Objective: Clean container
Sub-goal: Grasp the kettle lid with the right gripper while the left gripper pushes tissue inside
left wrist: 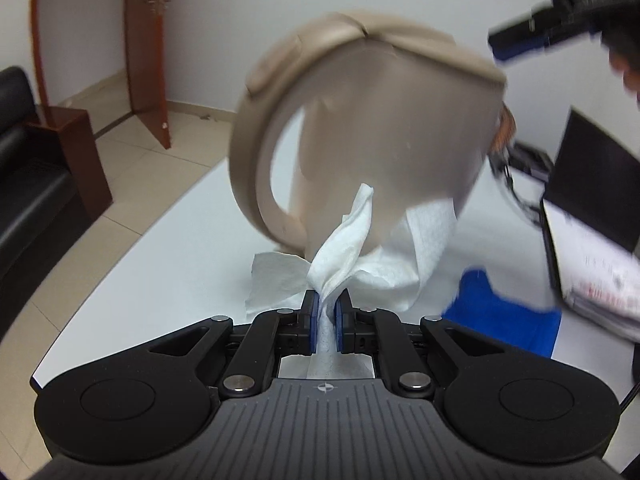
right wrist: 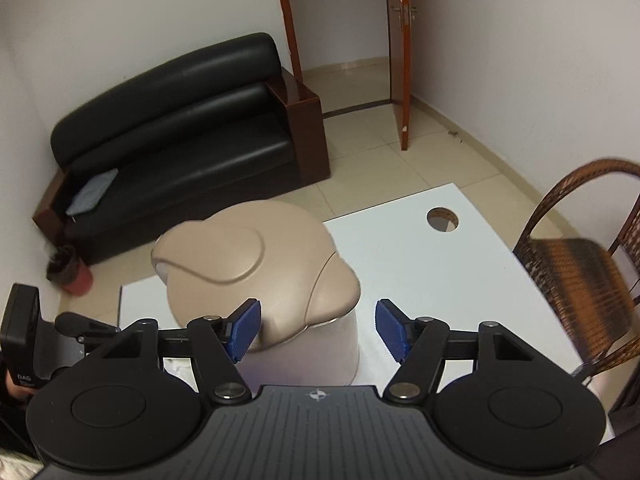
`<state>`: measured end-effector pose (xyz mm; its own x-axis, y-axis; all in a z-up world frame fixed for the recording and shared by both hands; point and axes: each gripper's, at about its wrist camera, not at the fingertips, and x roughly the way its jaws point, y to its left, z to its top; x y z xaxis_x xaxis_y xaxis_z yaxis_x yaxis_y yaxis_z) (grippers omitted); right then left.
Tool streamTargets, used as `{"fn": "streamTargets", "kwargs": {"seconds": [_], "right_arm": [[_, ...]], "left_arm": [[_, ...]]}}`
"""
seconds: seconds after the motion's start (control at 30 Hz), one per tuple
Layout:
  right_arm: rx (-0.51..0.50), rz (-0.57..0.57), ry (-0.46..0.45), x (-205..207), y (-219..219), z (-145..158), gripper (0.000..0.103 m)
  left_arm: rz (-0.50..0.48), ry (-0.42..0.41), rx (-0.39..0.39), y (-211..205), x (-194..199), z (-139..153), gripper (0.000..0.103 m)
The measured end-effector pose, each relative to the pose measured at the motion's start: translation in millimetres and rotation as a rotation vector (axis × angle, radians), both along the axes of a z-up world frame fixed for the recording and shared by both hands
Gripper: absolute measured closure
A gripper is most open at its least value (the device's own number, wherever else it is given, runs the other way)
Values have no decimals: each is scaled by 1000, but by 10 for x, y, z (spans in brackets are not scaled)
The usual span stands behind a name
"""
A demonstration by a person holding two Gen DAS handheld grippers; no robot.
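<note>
A beige lidded kettle-like container (left wrist: 384, 128) with a big loop handle stands on the white table (left wrist: 168, 248), blurred in the left wrist view. My left gripper (left wrist: 325, 304) is shut on a white tissue (left wrist: 344, 240) that touches the container's lower side. In the right wrist view the container (right wrist: 256, 264) is seen from above, lid closed. My right gripper (right wrist: 318, 330) is open and empty, just above the lid's near edge, touching nothing. The right gripper also shows at the upper right of the left wrist view (left wrist: 560, 20).
A blue cloth (left wrist: 504, 316) lies on the table at the right, beside papers and a black laptop (left wrist: 592, 184). The table has a round cable hole (right wrist: 442, 219). A wicker chair (right wrist: 580, 264) stands to the right. A black sofa (right wrist: 176, 120) is beyond the table.
</note>
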<state>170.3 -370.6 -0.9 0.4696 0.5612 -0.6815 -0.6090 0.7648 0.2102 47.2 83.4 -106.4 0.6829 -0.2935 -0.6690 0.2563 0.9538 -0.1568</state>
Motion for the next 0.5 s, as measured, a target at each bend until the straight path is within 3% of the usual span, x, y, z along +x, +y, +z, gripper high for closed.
{"fn": "streamTargets", "kwargs": {"seconds": [0.1,0.33,0.5], "right_arm": [[60,12,49,157,-60,-96,36],[243,34,166,408,-193,-288,40],[235,19,158,331,-189,-260,40]], "left_arm": [[63,-12,-51,4,75,126,93],[161,-22,-91,-8,218,161,93],[185,-53,-106,-16,283,188,94]]}}
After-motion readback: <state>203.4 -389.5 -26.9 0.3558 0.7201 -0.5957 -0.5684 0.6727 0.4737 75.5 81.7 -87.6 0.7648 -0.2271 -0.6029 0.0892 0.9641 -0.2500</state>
